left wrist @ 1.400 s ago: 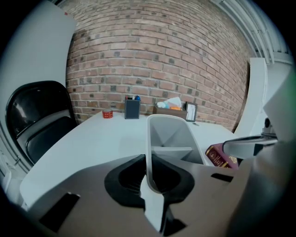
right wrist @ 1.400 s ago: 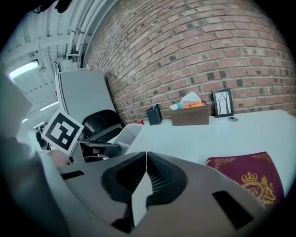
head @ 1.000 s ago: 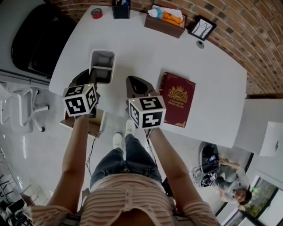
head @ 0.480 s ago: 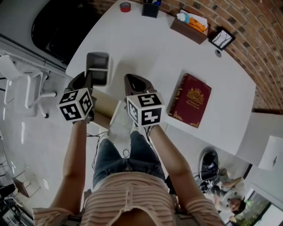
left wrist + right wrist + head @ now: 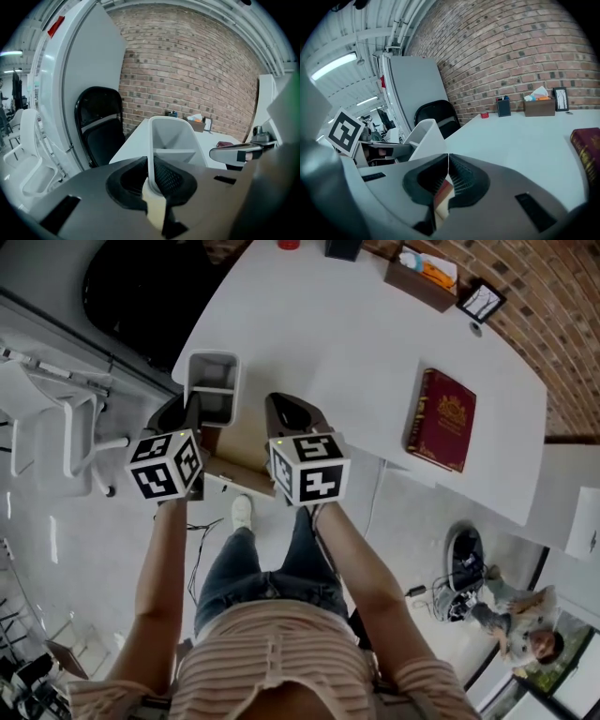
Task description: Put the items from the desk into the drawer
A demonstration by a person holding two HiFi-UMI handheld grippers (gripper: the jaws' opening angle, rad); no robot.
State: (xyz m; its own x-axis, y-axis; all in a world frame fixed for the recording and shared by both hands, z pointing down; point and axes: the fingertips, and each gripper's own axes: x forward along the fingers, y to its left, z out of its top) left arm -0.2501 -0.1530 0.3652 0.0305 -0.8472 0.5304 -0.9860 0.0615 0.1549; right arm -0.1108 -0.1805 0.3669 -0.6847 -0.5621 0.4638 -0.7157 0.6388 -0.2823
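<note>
White bin [image 5: 217, 381], clamped by its near wall in our left gripper [image 5: 192, 407], is at the edge of the desk [image 5: 328, 343], our right gripper [image 5: 278, 409] just beside it with jaws pressed together.

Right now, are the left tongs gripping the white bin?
Yes, the left tongs pinch the near wall of the white divided bin.
</note>
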